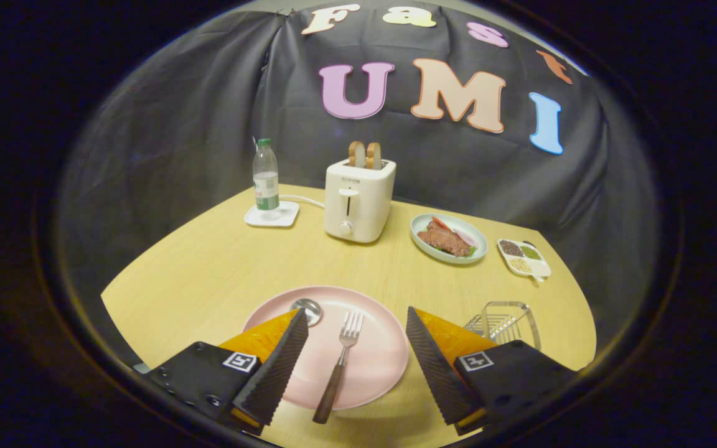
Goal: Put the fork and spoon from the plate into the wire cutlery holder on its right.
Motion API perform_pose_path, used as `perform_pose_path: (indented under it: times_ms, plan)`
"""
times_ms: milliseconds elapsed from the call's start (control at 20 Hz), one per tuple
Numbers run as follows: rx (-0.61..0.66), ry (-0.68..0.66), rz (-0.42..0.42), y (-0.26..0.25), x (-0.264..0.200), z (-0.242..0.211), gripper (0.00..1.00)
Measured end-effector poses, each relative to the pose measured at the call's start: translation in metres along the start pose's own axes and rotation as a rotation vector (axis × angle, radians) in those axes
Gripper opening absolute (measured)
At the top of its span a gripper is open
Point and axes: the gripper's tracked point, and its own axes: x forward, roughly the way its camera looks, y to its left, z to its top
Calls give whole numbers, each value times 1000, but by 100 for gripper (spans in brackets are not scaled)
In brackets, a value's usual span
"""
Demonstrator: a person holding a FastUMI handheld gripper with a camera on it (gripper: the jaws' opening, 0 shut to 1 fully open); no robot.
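On the pale wooden table (209, 261), my gripper (356, 330) hangs with fingers spread wide, holding nothing, above the round pink plate (383, 348). The wooden-handled metal fork (340, 364) lies between them; the metal spoon (306, 311), partly hidden, seems at eleven o'clock. Nothing is moved yet: I must descend, pinch the fork, then carry it to the wire cutlery holder (508, 320) at three o'clock.

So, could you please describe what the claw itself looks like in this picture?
The claw has two wedge-shaped fingers tapering to points, their inner faces covered in fine ribbed texture. Each finger sits on a black block bearing a small square black-and-white marker. Screw holes show on the left block. The fingers stand apart, open, over the pink plate, either side of the fork.
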Motion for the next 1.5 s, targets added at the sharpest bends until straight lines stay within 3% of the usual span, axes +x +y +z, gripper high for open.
perform_pose_path:
  times_ms: [450, 850, 1050, 1300, 1500]
  plan:
    - [-46, 208, 17, 6, 20, -68, 100]
    - [-75, 272, 35, 13, 26, -85, 59]
    - [-76, 284, 28, 12, 27, -86, 22]
    - [-70, 299, 37, 12, 26, -88, 8]
    - [-76, 313, 59, 8, 22, -83, 8]
